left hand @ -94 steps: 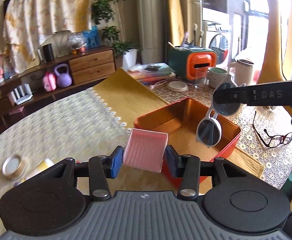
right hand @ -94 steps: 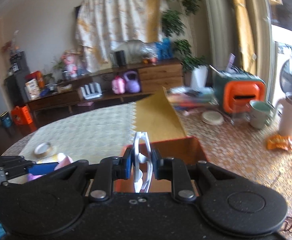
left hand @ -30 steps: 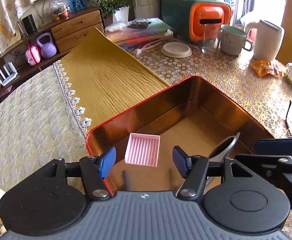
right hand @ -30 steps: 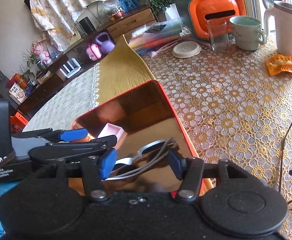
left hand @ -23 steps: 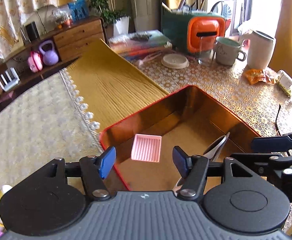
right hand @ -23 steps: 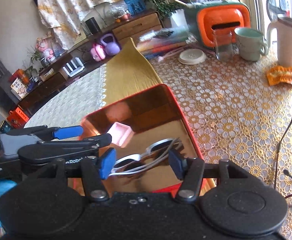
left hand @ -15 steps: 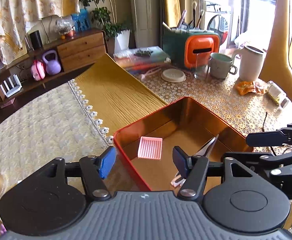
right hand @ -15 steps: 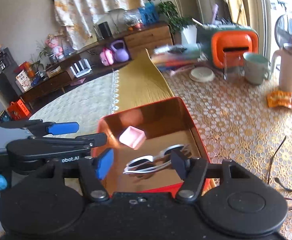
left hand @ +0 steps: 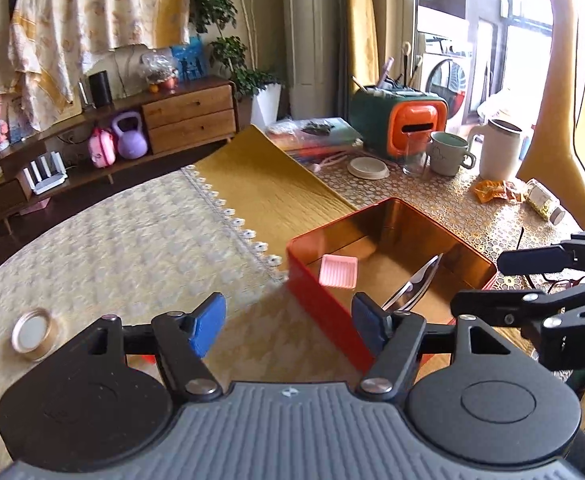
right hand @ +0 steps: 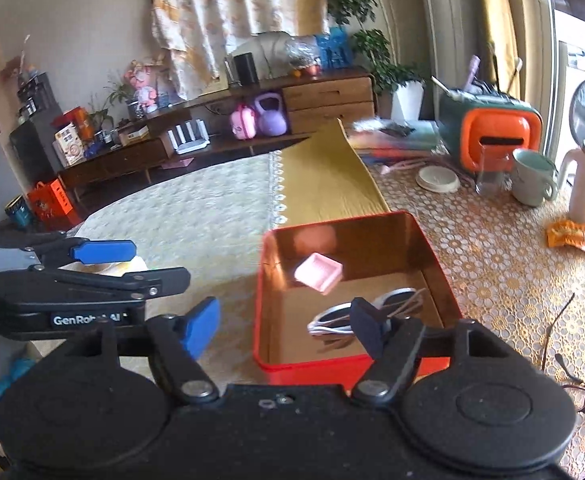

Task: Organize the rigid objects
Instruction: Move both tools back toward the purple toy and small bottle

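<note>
Both claws were open and empty, the drop into the red tin [left hand: 324, 304] done.

Jaws of my left gripper [left hand: 288, 322] and my right gripper [right hand: 286, 326] had just been opening, with nothing between them. The pink tray [right hand: 318, 272] and the white sunglasses [right hand: 332, 320] lay inside the tin. For the next step, I judged, I needed another loose thing: perhaps the dark glasses [right hand: 584, 396] beside the tin, or the round lid [left hand: 32, 334] on the cloth.

Table [left hand: 140, 248] w/ red tin [left hand: 324, 308], mug [left hand: 448, 154]
</note>
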`<state>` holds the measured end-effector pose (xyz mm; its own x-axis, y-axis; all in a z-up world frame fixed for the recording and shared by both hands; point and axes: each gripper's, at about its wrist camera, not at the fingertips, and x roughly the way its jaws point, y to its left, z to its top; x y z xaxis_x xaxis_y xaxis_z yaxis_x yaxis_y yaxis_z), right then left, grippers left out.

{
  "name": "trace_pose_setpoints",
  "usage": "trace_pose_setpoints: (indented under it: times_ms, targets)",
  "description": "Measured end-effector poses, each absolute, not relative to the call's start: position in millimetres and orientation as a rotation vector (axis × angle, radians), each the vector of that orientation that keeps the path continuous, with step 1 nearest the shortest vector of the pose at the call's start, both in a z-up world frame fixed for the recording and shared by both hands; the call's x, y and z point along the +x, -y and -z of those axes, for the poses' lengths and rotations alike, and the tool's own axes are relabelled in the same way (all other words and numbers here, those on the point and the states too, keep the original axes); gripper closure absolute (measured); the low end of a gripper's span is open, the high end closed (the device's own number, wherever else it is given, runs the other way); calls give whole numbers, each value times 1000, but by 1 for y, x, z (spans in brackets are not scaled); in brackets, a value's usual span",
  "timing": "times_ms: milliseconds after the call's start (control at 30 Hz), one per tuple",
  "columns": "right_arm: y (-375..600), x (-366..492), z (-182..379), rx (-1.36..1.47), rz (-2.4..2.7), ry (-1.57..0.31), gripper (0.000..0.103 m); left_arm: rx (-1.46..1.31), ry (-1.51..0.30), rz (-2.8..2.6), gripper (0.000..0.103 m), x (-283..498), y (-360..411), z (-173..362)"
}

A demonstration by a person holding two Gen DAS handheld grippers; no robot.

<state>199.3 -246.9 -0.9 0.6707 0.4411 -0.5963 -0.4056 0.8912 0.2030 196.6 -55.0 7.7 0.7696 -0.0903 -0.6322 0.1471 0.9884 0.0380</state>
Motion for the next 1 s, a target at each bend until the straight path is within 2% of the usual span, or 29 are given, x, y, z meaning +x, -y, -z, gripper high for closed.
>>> trace_pose_setpoints:
  times_ms: [867,1000]
  targets:
    - [145,135,-1,-73,-669,-583,13,-7,-602,-88,31,100,-65,-17]
    - [129,130,3,-89,-699,-572,11,-13,-600,-129,25,91,-81,-12]
